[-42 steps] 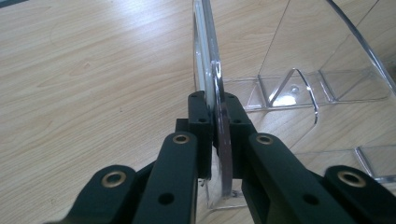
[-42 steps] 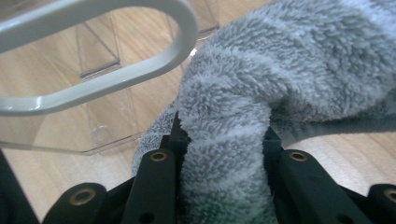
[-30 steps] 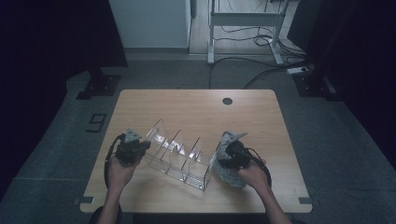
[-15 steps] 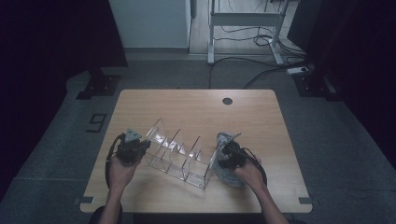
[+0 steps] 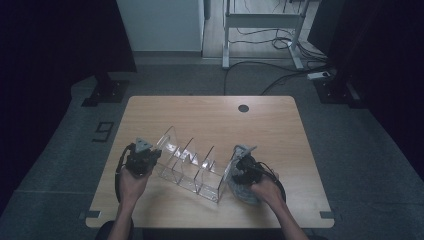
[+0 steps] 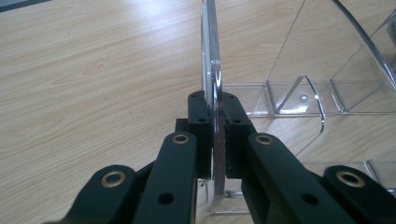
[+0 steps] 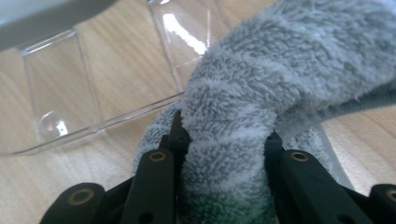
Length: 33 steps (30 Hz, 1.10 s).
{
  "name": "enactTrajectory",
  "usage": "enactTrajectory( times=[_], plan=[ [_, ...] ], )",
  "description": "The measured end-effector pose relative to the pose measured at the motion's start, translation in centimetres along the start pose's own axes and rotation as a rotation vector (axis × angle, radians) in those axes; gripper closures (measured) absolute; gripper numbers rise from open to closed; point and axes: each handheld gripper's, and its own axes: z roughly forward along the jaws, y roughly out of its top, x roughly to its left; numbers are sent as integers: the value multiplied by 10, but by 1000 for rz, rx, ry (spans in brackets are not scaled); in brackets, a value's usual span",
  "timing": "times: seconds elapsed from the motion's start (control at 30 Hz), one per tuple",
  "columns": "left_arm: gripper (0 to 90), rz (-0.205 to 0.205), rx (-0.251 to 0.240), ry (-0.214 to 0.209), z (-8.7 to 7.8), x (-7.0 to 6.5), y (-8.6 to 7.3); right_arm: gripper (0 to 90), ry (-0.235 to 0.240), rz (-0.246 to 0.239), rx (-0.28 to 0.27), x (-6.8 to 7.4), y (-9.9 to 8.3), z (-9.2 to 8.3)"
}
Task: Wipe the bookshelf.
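A clear acrylic rack [image 5: 192, 167] with several upright dividers is seen lying slantwise on the near half of the wooden table [image 5: 210, 112], between the two hands. Its left end panel [image 6: 211, 60] is pinched edge-on by the left gripper [image 5: 141, 159]; in the left gripper view the black pads [image 6: 200, 126] are pressed flat against both faces of the thin sheet, the jaws drawn almost together. A grey towel [image 7: 261, 93] is clamped in the right gripper [image 5: 243, 167] — the jaws are held narrow, with a thick fold of the pile bulging up between them (the rest of the cloth is draped over and beneath that hand). In the right gripper view the towel is shown lying against the rack's clear end wall [image 7: 60, 88], and in the high view the cloth [image 5: 240, 187] is pressed to the rack's right end, just beside the near edge of the table. Compared with the frames from a second and half a second before, little is changed: the rack is kept at the same slant, the left hand is found in the same spot with its grip unchanged, and the right hand with the towel is shifted only slightly along the right end panel — both grips are as tight as they were.
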Motion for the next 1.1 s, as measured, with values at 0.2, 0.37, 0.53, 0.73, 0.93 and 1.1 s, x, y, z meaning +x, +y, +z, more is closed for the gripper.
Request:
enactTrajectory(
  times=[0.2,0.37,0.53,0.73,0.93,1.1],
  plan=[
    [854,2,2,4,0,-1,0,675,23,-35,1,11,-4,-1],
    [853,2,3,7,0,-1,0,674,61,-53,1,22,-10,-3],
    [852,5,8,15,0,-2,1,673,83,-76,6,35,-14,-5],
    [852,8,11,19,0,-3,1,670,110,-97,9,48,-19,-7],
    [851,7,13,20,0,-3,1,668,129,-117,13,61,-23,-10],
    [851,5,13,19,0,-3,1,667,149,-140,16,71,-26,-13]
  ],
)
